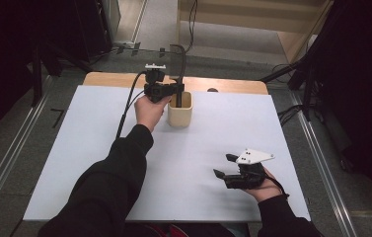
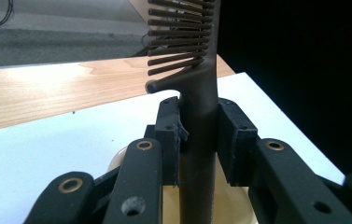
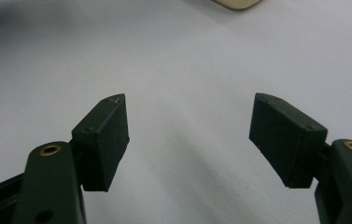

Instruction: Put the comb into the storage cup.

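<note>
A dark comb (image 2: 197, 93) stands upright with its long axis vertical, its handle dropping into a cream square cup (image 1: 180, 109) and its teeth at the top; in the left gripper view the teeth run out sideways toward nine o'clock from the spine. The left gripper (image 2: 199, 135) is closed onto the comb's handle just below the teeth, one black pad pressed against each side of it, with the cup's pale rim showing under the jaws. In the high view the left gripper (image 1: 173, 89) sits at the cup's upper left edge, held by the left hand (image 1: 150, 109), whose dark sleeve reaches back toward six o'clock; the comb (image 1: 181, 61) rises as a thin dark post above the cup toward twelve o'clock. The cup stands on the white worktop (image 1: 99, 163) near its far edge, a little left of centre, with a strip of bare wood (image 1: 233, 85) beyond the white sheet. Well apart from it, toward four o'clock on the worktop, the right gripper (image 1: 223, 166) rests in the right hand (image 1: 262, 185) with its grey three-cornered plate on top. Its jaws are spread wide with nothing between them; in the right gripper view the right gripper (image 3: 190, 133) points over bare white surface, and a corner of the cup (image 3: 236, 3) shows at twelve o'clock.
</note>
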